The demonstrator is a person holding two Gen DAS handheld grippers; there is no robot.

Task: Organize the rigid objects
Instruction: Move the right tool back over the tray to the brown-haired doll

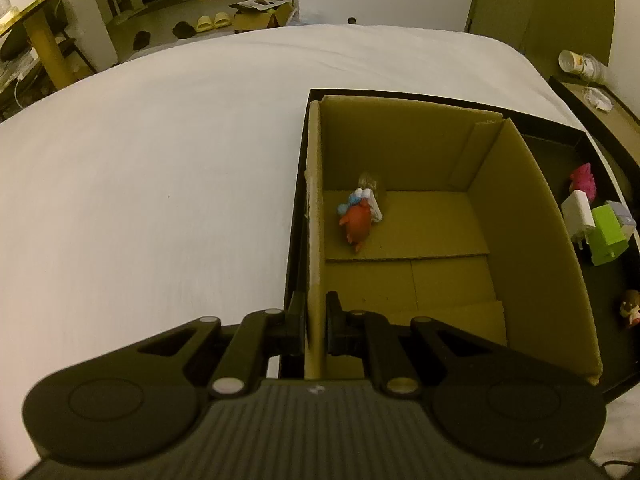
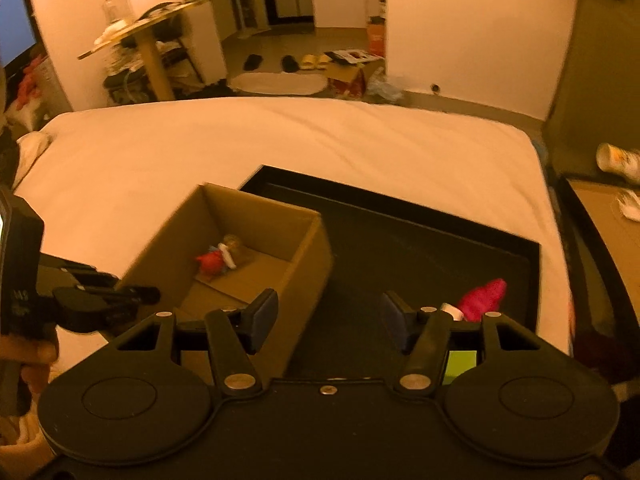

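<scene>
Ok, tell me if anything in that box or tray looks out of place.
Nothing looks spilled or broken. The toy figure lies on its side alone in the cardboard box, while the other toys are loose on the black tray beside it. The left gripper is clamped on the box wall.

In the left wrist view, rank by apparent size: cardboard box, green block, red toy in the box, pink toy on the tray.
1. cardboard box, by far the largest.
2. green block.
3. red toy, close to the green block in apparent size, so this order is unsure.
4. pink toy, smallest, though it sits at the distorted edge.
</scene>
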